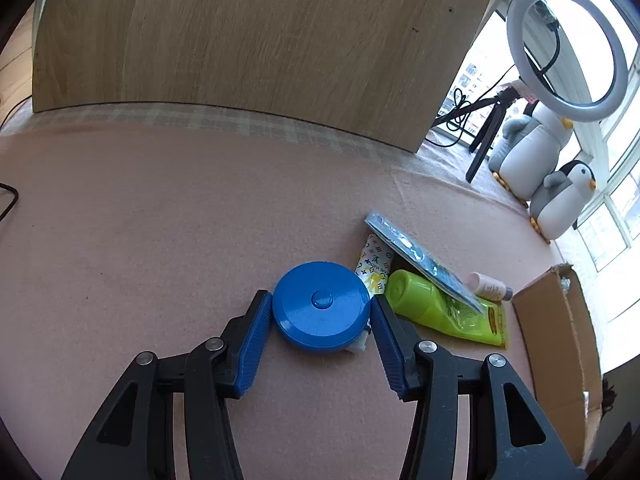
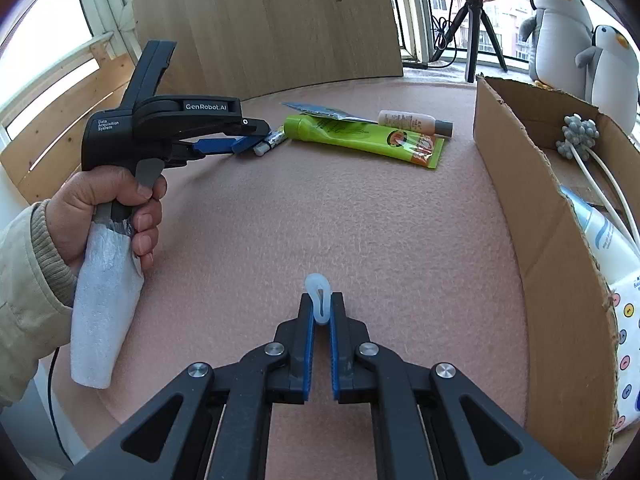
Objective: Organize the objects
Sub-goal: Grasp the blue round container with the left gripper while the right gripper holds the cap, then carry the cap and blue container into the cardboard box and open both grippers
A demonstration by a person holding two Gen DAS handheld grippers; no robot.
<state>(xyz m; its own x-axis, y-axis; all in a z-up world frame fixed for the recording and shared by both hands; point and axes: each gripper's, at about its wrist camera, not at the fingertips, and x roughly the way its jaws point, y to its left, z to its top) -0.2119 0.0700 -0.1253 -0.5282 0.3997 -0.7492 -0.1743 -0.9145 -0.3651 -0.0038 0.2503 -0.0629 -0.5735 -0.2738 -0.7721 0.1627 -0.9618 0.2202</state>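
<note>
A round blue tape measure (image 1: 320,306) sits between the blue pads of my left gripper (image 1: 320,304), and both pads press on its sides, low over the pink felt. The right wrist view shows a hand squeezing that gripper's (image 2: 254,140) trigger. My right gripper (image 2: 320,300) is shut on a small translucent white loop (image 2: 318,294) above the felt. Right of the disc lie a green tube (image 1: 436,308), a flat blue-grey packet (image 1: 420,260), a small pale bottle (image 1: 490,286) and a patterned white item (image 1: 374,264).
An open cardboard box (image 2: 520,200) stands at the right, holding a white tube (image 2: 604,236), a white cable and a grey fuzzy piece. A battery (image 2: 272,140) lies by the green tube (image 2: 360,140). A wooden board (image 1: 260,40), ring light and two plush penguins (image 1: 560,196) stand behind.
</note>
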